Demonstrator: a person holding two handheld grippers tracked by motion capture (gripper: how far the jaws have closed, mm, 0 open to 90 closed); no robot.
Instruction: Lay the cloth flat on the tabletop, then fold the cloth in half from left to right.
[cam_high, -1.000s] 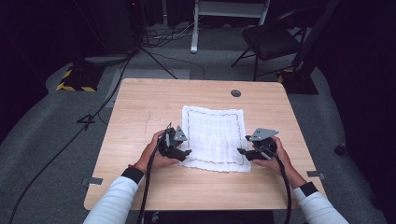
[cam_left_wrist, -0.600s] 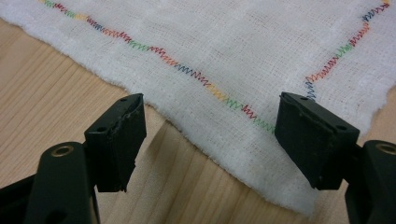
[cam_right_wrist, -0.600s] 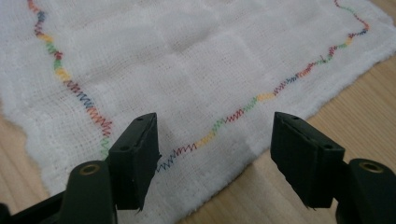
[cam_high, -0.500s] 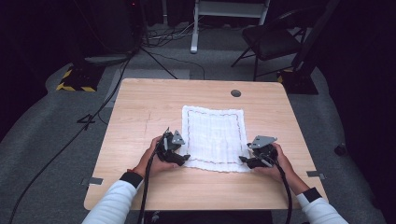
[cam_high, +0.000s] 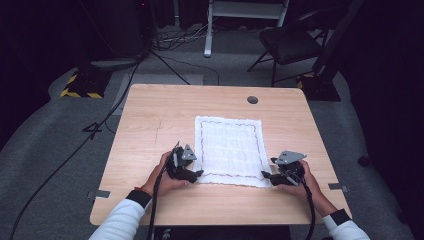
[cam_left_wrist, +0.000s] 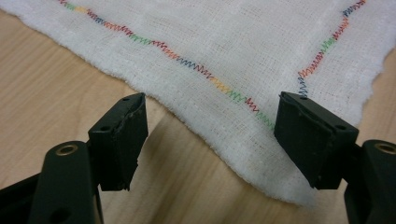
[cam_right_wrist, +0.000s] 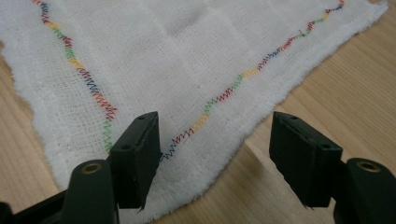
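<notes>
While the white cloth (cam_high: 229, 149) lies spread flat at the centre of the wooden table (cam_high: 150, 120), I hold both grippers at its near corners in the lower half of the frame. My left gripper (cam_high: 195, 174) sits at the lower left corner, jaws wide apart with the cloth's edge and its coloured zigzag stitching (cam_left_wrist: 196, 67) between them, nothing pinched. My right gripper (cam_high: 266, 176) matches it at the lower right corner, jaws equally wide, one jaw over the fabric (cam_right_wrist: 187, 60) and one over bare wood. By my reading, the approach is done; closing on both corners and whatever lift or fold comes after all remain ahead.
</notes>
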